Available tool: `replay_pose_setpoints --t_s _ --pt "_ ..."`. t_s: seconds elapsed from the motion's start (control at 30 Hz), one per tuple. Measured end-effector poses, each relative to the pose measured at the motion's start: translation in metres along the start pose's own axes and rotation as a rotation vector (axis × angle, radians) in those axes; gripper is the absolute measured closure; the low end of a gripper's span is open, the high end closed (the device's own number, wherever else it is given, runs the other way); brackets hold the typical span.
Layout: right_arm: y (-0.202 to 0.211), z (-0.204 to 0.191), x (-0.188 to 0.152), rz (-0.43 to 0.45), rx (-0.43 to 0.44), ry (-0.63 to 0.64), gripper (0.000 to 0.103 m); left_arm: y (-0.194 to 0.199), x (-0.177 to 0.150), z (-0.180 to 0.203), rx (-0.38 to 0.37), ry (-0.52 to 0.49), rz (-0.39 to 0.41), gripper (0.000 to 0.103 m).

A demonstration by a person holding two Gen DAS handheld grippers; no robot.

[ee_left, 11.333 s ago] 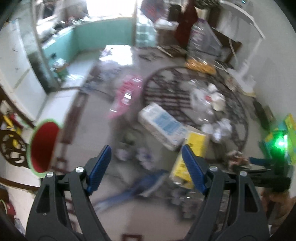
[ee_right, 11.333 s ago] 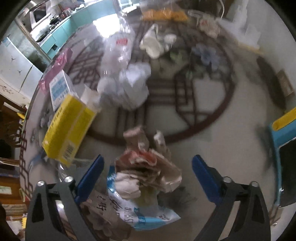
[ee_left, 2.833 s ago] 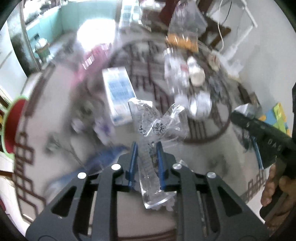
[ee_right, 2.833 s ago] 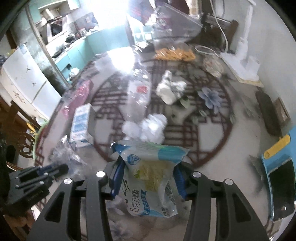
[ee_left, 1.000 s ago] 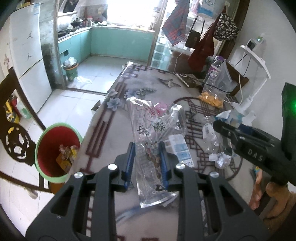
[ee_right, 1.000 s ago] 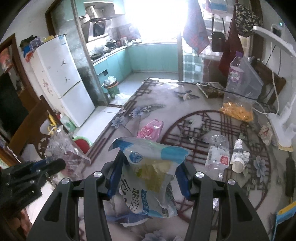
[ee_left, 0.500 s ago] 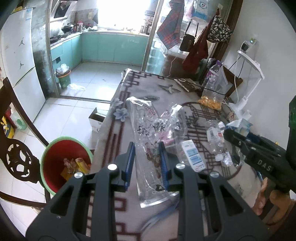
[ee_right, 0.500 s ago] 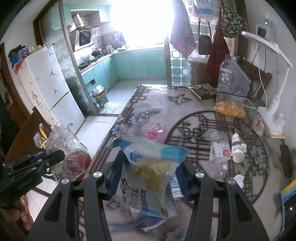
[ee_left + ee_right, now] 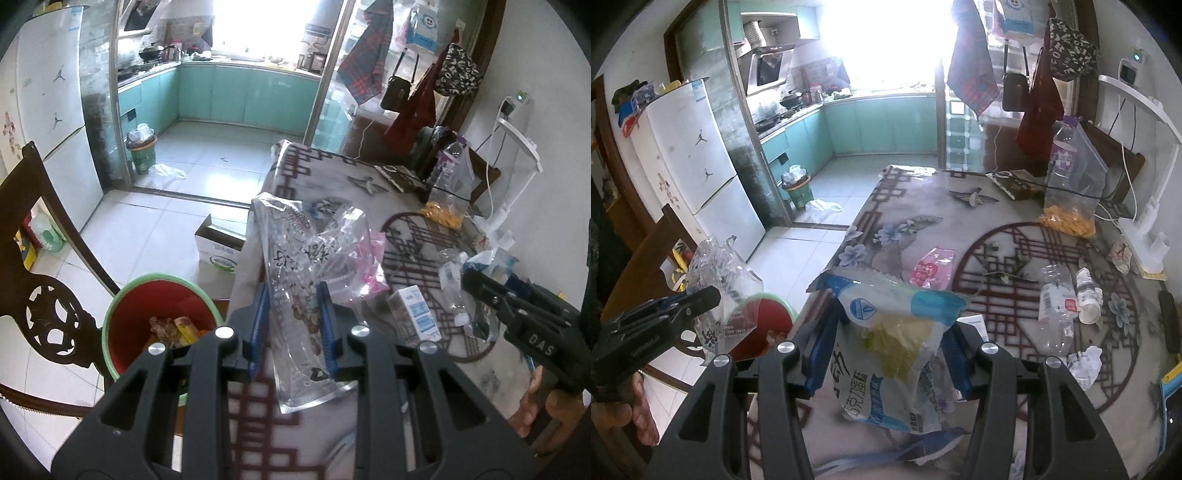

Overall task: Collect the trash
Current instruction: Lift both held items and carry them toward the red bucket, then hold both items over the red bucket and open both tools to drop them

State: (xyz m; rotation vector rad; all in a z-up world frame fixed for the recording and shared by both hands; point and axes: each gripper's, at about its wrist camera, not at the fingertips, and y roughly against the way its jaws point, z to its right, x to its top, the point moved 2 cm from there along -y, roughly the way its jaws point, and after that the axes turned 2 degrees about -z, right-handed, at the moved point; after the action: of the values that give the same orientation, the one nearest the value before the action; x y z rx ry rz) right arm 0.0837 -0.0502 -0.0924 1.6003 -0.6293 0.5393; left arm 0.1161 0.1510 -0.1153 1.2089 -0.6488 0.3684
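Note:
My left gripper [image 9: 291,325] is shut on a clear printed plastic wrapper [image 9: 303,258] that sticks up between its blue pads. It hangs over the table's left edge, just right of a red bin with a green rim [image 9: 155,317] on the floor. My right gripper [image 9: 886,347] is shut on a blue-and-white snack bag [image 9: 894,339]. The right wrist view also shows the left gripper [image 9: 657,325] with its clear wrapper [image 9: 720,273] in front of the red bin [image 9: 768,321].
On the patterned tablecloth [image 9: 1015,236] lie a pink packet [image 9: 931,269], a clear bottle [image 9: 1056,306], a paper cup [image 9: 1087,302], crumpled paper [image 9: 1084,363] and a small carton [image 9: 415,310]. A dark wooden chair [image 9: 44,295] stands left of the bin. A desk lamp [image 9: 1145,221] stands at right.
Both grippers have moved leftwards toward the table's edge with their trash still held. The red bin now appears larger and closer to the left gripper.

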Motion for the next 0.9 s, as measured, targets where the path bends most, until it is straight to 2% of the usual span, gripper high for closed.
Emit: replay_pose_setpoints --t_s 0.57,0.7,0.9 --pt "-0.027 -0.048 0.012 -0.031 0.034 0.062 0.052 -0.005 0.005 -0.045 0.036 0.042 0.002 0.078" --pt "-0.047 -0.069 0.013 -0.076 0.072 0.085 0.053 -0.013 0.001 -0.07 0.066 0.076 -0.021 0.078" --pt "-0.069 -0.104 0.011 -0.096 0.149 0.124 0.053 -0.031 -0.01 -0.111 0.135 0.129 -0.093 0.078"
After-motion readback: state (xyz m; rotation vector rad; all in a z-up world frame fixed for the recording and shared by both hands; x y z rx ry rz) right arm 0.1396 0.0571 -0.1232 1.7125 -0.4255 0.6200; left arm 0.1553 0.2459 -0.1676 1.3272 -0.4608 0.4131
